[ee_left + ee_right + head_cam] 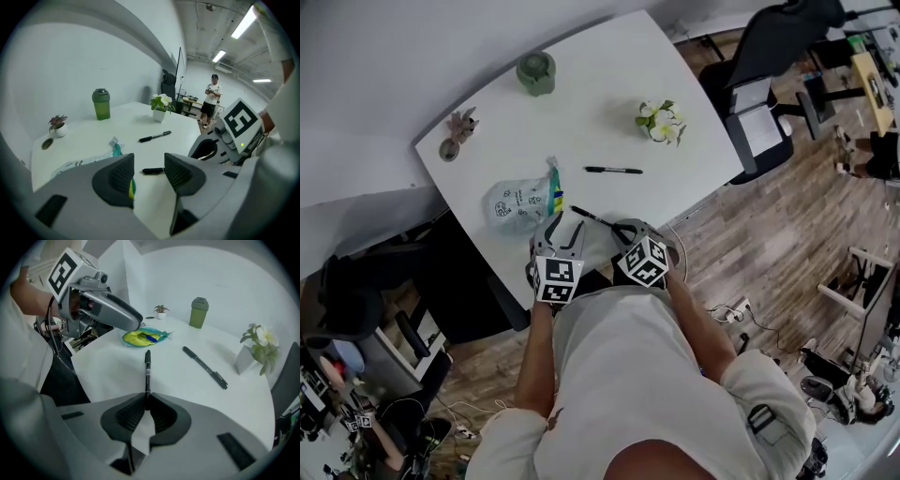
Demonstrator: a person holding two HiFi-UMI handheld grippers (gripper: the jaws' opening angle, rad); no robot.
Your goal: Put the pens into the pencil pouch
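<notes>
A clear pencil pouch (pixel 520 200) with printed text and yellow-green contents lies on the white table (pixel 581 103). My right gripper (pixel 617 229) is shut on the near end of a black pen (pixel 591 217); in the right gripper view the pen (pixel 147 373) sticks out forward from the closed jaws (pixel 146 404) toward the pouch (pixel 143 337). A second black pen (pixel 614 171) lies loose farther out on the table. My left gripper (pixel 561 225) stands open just beside the pouch's near end, with nothing pressed between its jaws (pixel 149 171).
A green lidded cup (pixel 536 73) stands at the far edge, a white flower pot (pixel 660 121) at the right, a small potted plant (pixel 461 123) at the left corner. Office chairs (pixel 769 56) stand beyond the table's right edge.
</notes>
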